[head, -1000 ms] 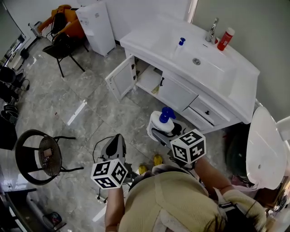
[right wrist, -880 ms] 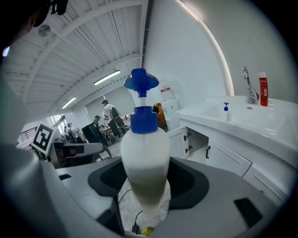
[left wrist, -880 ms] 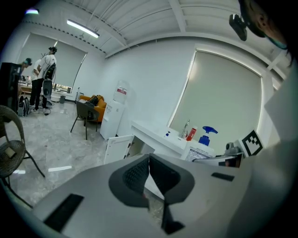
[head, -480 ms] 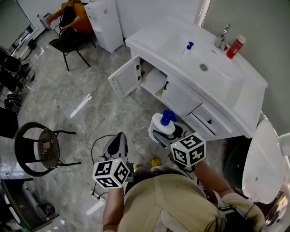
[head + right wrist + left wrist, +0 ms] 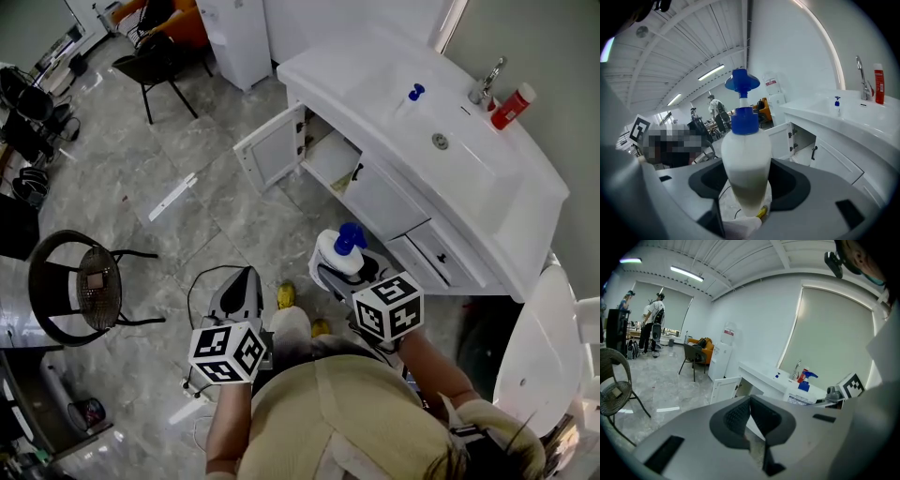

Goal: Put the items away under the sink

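We hold the left gripper low in front, jaws pressed together, nothing between them. Our right gripper sits beside it, jaws clamped on an upright bottle. Both forearms extend forward.

A round black wire chair stands at the left on the grey marble floor, and a white strip lies flat a little farther off. At the far left, a black chair stands before an orange sofa, with a white water dispenser to their right. A white toilet sits at the near right.
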Motion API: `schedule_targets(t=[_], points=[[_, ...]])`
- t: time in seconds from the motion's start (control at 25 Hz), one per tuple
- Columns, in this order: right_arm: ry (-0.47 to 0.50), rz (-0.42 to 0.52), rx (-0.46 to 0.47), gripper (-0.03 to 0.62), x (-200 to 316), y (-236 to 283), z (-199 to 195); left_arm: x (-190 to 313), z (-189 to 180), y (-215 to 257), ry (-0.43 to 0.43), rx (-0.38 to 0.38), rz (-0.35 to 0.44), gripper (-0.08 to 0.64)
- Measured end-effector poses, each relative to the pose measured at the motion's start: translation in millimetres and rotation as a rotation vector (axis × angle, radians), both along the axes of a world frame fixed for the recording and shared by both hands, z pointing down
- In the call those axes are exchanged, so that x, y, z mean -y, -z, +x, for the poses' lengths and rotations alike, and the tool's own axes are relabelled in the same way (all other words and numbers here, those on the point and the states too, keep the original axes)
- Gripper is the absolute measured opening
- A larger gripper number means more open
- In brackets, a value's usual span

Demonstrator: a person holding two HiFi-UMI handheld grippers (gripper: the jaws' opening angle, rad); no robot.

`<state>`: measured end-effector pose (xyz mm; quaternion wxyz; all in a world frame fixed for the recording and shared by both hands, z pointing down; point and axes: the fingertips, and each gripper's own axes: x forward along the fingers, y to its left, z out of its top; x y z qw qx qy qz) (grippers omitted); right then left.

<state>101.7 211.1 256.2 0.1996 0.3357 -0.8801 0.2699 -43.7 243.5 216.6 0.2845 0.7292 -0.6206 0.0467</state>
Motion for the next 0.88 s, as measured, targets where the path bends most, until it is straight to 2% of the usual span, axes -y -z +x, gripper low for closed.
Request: schedule_targets(t=[0.24, 0.88], points=[[-0.016, -0.009, -0.027, 0.275, 27, -8, -13, 29, -16, -5, -0.016, -0.011, 0.005, 0.038], [-0.070, -0.082, -0.111, 0.275, 106, -42, -81, 113, -85, -33, -0.102, -0.071, -0.047, 0.038]])
